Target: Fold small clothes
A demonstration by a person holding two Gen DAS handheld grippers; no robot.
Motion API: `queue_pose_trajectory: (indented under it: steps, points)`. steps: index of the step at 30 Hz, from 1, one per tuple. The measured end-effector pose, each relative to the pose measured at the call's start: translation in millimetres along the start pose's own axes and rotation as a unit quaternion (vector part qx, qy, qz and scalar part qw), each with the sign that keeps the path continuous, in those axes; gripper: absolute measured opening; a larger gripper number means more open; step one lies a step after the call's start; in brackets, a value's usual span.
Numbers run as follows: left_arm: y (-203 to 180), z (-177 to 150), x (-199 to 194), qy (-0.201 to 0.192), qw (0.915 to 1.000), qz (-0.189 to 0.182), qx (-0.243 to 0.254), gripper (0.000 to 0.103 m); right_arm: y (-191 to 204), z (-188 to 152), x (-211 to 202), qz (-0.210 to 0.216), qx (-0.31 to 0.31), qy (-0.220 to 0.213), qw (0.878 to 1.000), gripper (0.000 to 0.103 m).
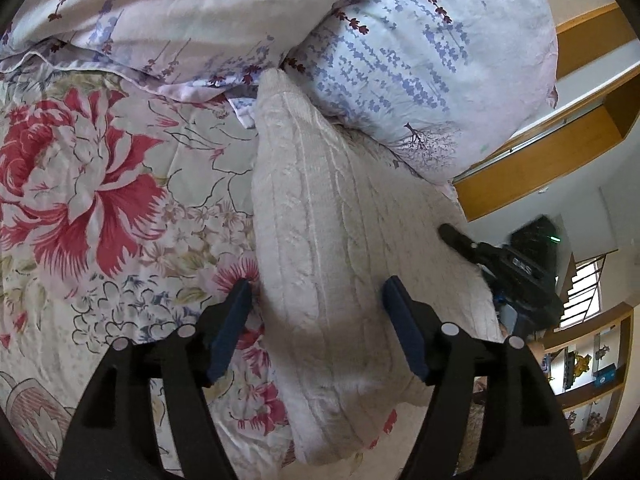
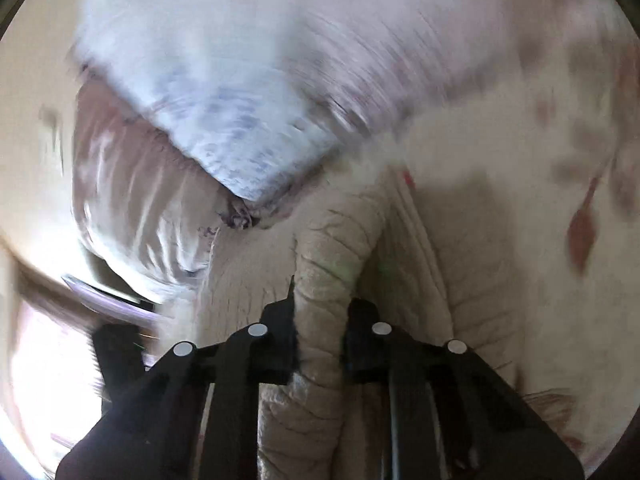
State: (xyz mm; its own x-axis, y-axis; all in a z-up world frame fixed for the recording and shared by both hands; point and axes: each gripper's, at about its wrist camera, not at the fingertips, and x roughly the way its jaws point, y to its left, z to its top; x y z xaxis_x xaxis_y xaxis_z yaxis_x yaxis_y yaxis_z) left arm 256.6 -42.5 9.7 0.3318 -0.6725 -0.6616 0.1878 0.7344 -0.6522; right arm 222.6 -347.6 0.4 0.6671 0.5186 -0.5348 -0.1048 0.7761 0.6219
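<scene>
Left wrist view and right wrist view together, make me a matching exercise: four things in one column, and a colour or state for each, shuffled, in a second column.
Things:
1. knitted garment
2. pillow
3. left hand-held gripper
4. right hand-held gripper

Colour or state:
A. open, one finger on each side of the knit
B. cream, cable pattern
C. pale with blue-purple flower sprigs
D. shut on a bunched fold of knit

Pairs: 1-B, 2-C, 3-A, 4-D

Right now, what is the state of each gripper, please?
Left gripper: open over the cream knit garment.
Right gripper: shut on a bunched fold of it.
</scene>
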Motion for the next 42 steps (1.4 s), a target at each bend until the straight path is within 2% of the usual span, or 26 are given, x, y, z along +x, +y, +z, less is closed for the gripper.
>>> queue_pose_trajectory:
  steps: [1,3,5,7,10,13,17,18,22,24,28,34,38,42]
  points:
    - [0,0,-1,0.000,1.0000,0.000,0.001,0.069,13,-2,-6,-0.017,-0.037,-0.017,0.999,0.017]
    - [-2,-2,-3,0.000,1.0000,0.001,0.005,0.069,46,-9,-24,-0.053,-0.125,-0.060,0.989,0.017]
    - [-4,-4,-6,0.000,0.9999,-0.002,0.010,0.069,70,-16,-39,-0.088,-0.194,-0.093,0.973,0.016]
    - [-7,-6,-8,0.000,0.9999,-0.007,0.015,0.069,78,-18,-46,-0.111,-0.222,-0.107,0.963,0.016]
    - [-13,-9,-6,0.007,0.9996,-0.010,0.026,0.069,71,-12,-53,-0.135,-0.217,-0.119,0.959,0.016]
    - [-20,-12,-3,0.013,0.9989,-0.013,0.042,0.069,56,-3,-58,-0.139,-0.190,-0.125,0.964,0.016]
    - [-25,-14,3,0.023,0.9983,-0.012,0.052,0.069,5,3,-18,-0.200,-0.125,-0.043,0.971,0.018]
    - [-25,-15,3,0.025,0.9983,-0.013,0.052,0.069,-11,3,-12,-0.206,-0.097,-0.025,0.973,0.023]
    - [-20,-23,-6,0.031,0.9982,-0.014,0.049,0.069,-34,-1,-46,-0.162,-0.010,-0.053,0.985,0.048]
    - [-17,-27,-10,0.033,0.9984,-0.017,0.042,0.069,-35,-8,-63,-0.130,0.003,-0.066,0.989,0.053]
    - [-11,-41,-22,0.035,0.9987,-0.028,0.024,0.069,-30,-37,-95,-0.086,0.008,-0.066,0.994,0.053]
    - [-15,-62,-26,0.046,0.9983,-0.030,0.020,0.067,-19,-75,-104,-0.068,-0.008,-0.057,0.996,0.053]
    - [-20,-67,-21,0.048,0.9984,-0.017,0.023,0.061,-15,-86,-104,-0.063,-0.014,-0.056,0.996,0.052]
    - [-21,-69,-15,0.056,0.9982,-0.010,0.019,0.052,-14,-93,-104,-0.063,-0.022,-0.055,0.996,0.043]
